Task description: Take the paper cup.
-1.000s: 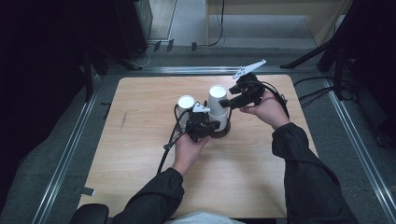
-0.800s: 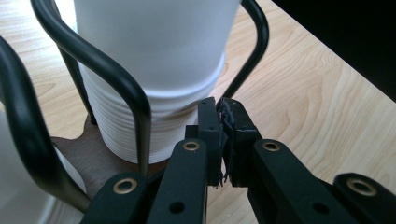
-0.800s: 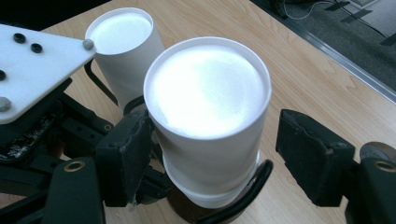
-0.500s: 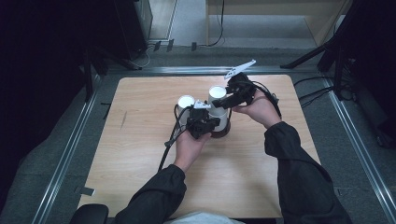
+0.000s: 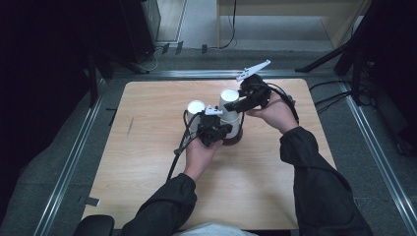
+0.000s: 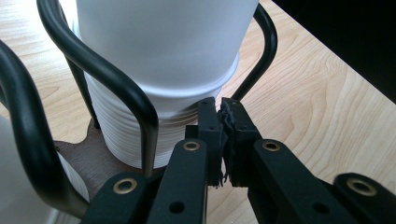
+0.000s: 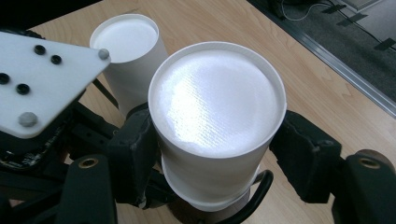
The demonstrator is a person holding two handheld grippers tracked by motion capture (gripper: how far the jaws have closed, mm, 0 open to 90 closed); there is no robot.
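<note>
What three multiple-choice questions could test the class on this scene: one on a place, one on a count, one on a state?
1. Where do the cup stacks stand?
A. In a wire rack
B. On the floor
C. In a box

2. How many cup stacks are there?
A. One
B. Two
C. Four

3. How are the left gripper's jaws?
A. Wide open
B. Shut
C. Holding a cup

Answers:
1 A: the black wire rack loops around the cups.
2 B: one stack stands beside another.
3 B: the left gripper has its pads pressed together.

right gripper (image 7: 217, 154) fingers closing around top cup (image 7: 217, 109)
</note>
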